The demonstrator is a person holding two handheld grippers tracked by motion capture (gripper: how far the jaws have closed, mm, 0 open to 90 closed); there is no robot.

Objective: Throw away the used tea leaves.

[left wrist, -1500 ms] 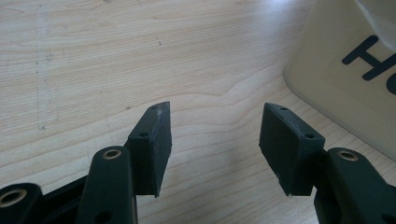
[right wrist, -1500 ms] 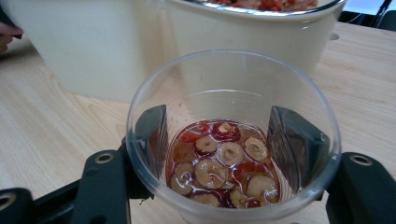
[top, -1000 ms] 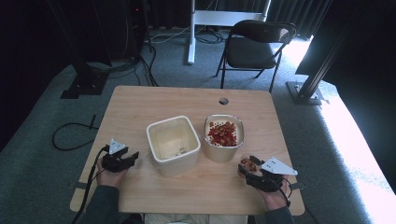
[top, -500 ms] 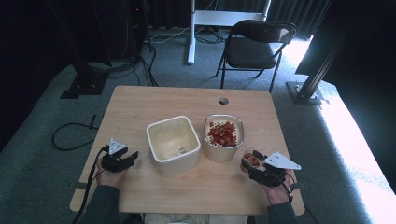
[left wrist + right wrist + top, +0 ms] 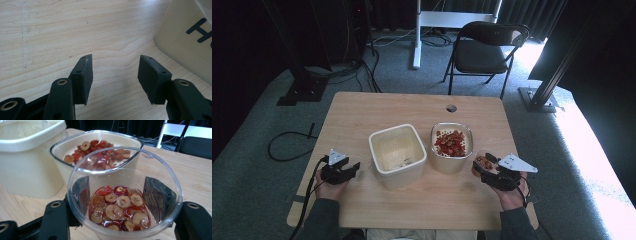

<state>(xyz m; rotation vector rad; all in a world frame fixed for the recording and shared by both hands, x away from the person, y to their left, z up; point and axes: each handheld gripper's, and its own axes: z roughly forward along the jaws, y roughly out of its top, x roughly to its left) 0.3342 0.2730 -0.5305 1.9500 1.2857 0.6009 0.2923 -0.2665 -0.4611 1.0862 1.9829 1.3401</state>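
My right gripper (image 5: 482, 167) (image 5: 117, 195) is shut on a clear plastic cup (image 5: 125, 192) (image 5: 483, 161) with red dried fruit slices (image 5: 117, 207) in its bottom. The cup is upright, just right of a bowl (image 5: 452, 148) (image 5: 100, 150) holding more red slices. A cream square tub (image 5: 397, 155) (image 5: 27, 157) stands left of the bowl and looks almost empty. My left gripper (image 5: 349, 169) (image 5: 115, 72) is open near the table's left front, low over the wood with nothing between its jaws. The tub's side (image 5: 187, 37) with dark lettering is at that gripper's right.
The wooden table (image 5: 362, 115) has a cable hole (image 5: 451, 108) at the back. A black folding chair (image 5: 487, 47) and a white desk leg (image 5: 417, 35) stand beyond it. Cables (image 5: 287, 145) lie on the grey carpet to the left.
My right gripper, with the cup in it, has moved a little left and forward toward the bowl. The left gripper has stayed still.
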